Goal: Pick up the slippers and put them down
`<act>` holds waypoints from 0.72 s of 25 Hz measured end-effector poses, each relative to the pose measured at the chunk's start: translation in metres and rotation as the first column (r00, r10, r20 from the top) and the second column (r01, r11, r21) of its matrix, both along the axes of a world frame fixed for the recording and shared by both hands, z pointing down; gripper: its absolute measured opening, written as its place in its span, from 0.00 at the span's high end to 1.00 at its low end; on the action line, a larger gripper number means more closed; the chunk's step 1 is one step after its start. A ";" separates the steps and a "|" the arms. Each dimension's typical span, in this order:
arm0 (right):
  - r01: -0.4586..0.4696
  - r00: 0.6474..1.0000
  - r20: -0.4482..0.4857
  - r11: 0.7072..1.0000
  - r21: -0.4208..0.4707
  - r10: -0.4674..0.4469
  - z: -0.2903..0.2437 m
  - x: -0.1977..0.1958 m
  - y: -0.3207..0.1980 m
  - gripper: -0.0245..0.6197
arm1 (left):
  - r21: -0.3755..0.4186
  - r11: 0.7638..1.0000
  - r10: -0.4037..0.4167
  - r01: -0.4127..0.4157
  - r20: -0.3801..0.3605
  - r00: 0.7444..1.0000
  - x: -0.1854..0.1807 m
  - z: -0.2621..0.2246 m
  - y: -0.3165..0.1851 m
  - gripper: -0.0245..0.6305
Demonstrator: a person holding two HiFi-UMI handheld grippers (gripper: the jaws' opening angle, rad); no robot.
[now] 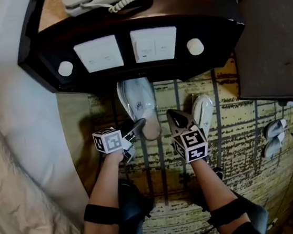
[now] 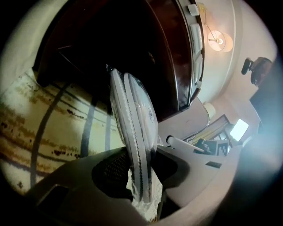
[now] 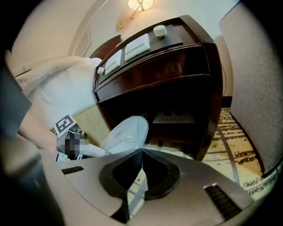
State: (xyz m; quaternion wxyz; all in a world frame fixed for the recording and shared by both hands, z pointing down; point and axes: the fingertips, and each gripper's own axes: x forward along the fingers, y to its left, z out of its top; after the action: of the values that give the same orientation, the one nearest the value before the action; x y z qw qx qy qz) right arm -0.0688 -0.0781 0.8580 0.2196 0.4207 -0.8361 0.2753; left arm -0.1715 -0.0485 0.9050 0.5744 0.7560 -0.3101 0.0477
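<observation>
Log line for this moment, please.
left gripper: jaws clamped on wrapped slippers | right gripper: jaws shut | slippers: held before nightstand

The slippers (image 1: 138,101) are white, the nightstand (image 1: 220,25) dark brown, the carpet (image 1: 242,123) beige with dark stripes.

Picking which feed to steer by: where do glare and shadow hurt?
Left gripper view: wall lamp flares, haze washes the lower right, slippers sharp against the dark nightstand. Right gripper view: edges bend, nightstand hollow in shadow. Head view: dim overall, carpet pattern readable.
</observation>
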 end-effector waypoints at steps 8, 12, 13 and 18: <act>-0.027 0.999 0.041 0.999 0.040 0.026 0.007 -0.014 -0.031 0.96 | 0.041 0.992 -0.120 0.121 -0.030 0.992 -0.038 -0.006 -0.089 0.77; -0.018 0.998 0.053 0.999 0.036 0.016 0.014 -0.023 -0.029 0.96 | 0.020 0.969 -0.246 0.248 -0.046 0.968 -0.061 -0.004 -0.121 0.77; -0.015 0.998 0.055 0.999 0.035 0.013 0.015 -0.025 -0.029 0.96 | 0.017 0.961 -0.277 0.278 -0.048 0.960 -0.066 -0.003 -0.128 0.77; 0.000 0.998 0.057 0.999 0.039 -0.002 0.016 -0.031 -0.027 0.96 | 0.016 0.911 -0.411 0.412 -0.060 0.910 -0.086 -0.001 -0.146 0.77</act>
State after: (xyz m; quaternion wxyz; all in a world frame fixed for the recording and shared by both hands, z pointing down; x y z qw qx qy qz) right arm -0.1003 -0.1055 0.8742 0.1875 0.4166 -0.8473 0.2708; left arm -0.2571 -0.1950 0.9043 0.5692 0.6828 -0.4471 -0.0995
